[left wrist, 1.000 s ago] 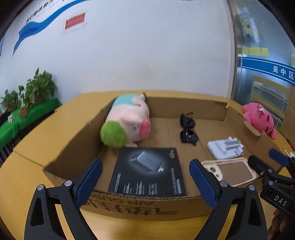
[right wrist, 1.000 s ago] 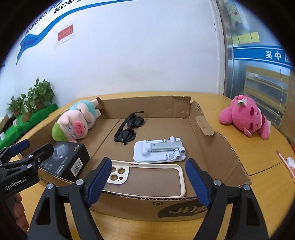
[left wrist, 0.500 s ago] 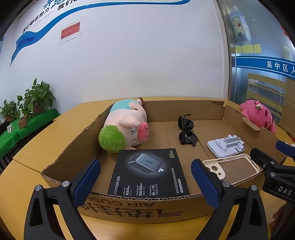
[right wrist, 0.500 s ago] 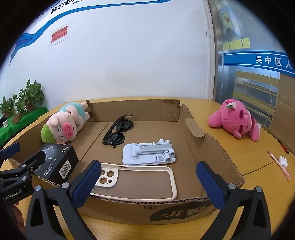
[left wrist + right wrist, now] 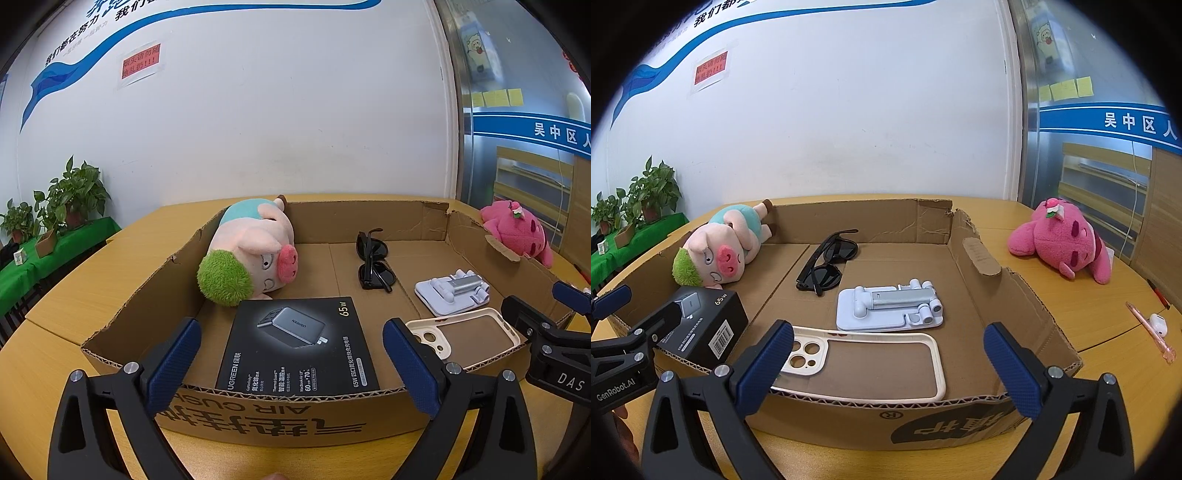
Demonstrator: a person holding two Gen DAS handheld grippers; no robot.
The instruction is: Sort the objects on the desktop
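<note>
- Though the sorting looks well on, judging from the left wrist view, it is not finished: the box (image 5: 436,218) already holds a pig plush (image 5: 251,254), sunglasses (image 5: 373,264), a charger pack (image 5: 299,347), a phone stand (image 5: 450,295) and a phone case (image 5: 465,338), while a pink plush (image 5: 517,230) lies outside past the far right wall.
- Here the left gripper (image 5: 291,365) hangs over the box's near wall with its jaws wide apart and nothing between them; the charger pack lies just beyond, between the fingers' lines. The pink plush is well apart, off to the right.
- In the right wrist view, three things lie on the table (image 5: 1108,295) outside the box: the pink plush (image 5: 1063,243), a pink pen (image 5: 1148,330) and a white earbud (image 5: 1158,323) beside it.
- The right gripper (image 5: 890,365) also stands fully apart and empty at the near wall, the phone case (image 5: 864,358) just ahead of it. The pen and earbud lie near, to its right; the plush is farther, beyond the right wall.
</note>
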